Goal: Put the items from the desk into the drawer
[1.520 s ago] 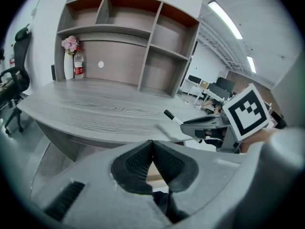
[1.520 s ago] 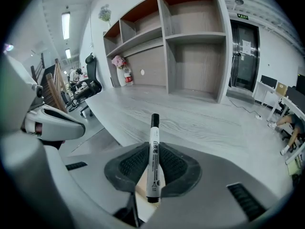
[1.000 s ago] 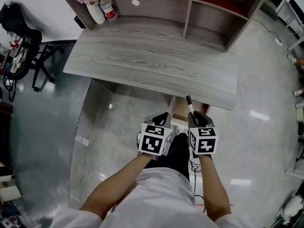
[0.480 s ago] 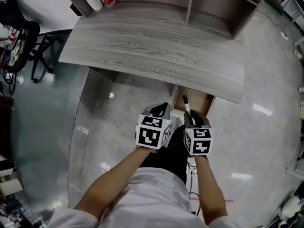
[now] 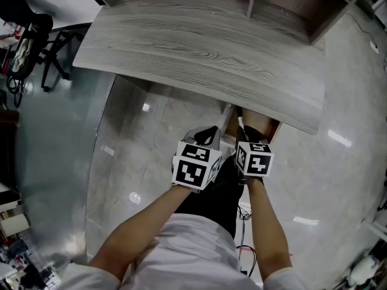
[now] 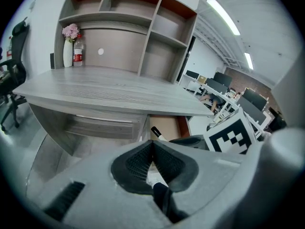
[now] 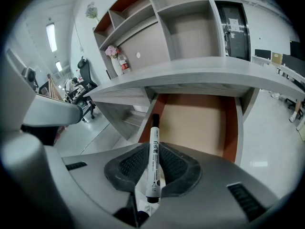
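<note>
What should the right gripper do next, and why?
Probably ease the right gripper forward and down into the drawer before opening. Its jaws are shut on the marker, and the drawer stands open just ahead under the desk, with the marker's tip only near its front left corner.

From the head we look steeply down from well above the desk [image 5: 199, 47], with its front edge and the open drawer [image 5: 269, 128] near mid-frame. Our left gripper view sits low, right behind its own jaws, facing forward and slightly up at the desk — shelves [image 6: 119, 27] beyond. Our right gripper view, equally low, looks into the drawer from near. All three share the desk front and the drawer.
</note>
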`<state>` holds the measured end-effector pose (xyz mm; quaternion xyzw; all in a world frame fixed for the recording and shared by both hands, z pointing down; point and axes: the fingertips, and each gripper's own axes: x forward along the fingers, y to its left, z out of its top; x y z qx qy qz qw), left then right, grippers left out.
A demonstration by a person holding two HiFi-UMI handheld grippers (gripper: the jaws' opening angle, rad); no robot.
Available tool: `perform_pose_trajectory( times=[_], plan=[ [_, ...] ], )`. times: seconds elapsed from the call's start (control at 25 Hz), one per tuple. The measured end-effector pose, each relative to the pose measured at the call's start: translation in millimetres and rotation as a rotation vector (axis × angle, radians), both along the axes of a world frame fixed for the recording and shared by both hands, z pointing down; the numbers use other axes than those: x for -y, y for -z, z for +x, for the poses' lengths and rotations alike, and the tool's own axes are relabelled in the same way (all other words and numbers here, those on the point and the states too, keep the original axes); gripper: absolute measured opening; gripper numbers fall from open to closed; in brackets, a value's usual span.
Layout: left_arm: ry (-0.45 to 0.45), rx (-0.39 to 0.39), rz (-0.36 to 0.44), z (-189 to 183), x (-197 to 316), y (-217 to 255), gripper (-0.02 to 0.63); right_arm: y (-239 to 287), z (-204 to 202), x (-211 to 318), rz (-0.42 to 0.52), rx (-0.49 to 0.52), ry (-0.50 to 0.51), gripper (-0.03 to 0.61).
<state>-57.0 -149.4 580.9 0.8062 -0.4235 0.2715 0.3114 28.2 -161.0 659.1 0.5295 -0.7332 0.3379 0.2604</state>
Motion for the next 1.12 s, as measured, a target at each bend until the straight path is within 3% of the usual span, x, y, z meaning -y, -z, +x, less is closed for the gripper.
perform_pose_trajectory(
  times=[0.6, 1.12],
  plan=[
    [0.020, 0.009, -0.038, -7.4, 14.0, -14.3, 0.003, -29.7, -11.3, 18.6, -0.108, 0.001, 0.011, 0.057],
    [0.029, -0.005, -0.040, -16.2, 15.9, -10.6, 0.003, -31.5, -16.8, 12.8, -0.124, -0.016, 0.039, 0.063]
  ],
)
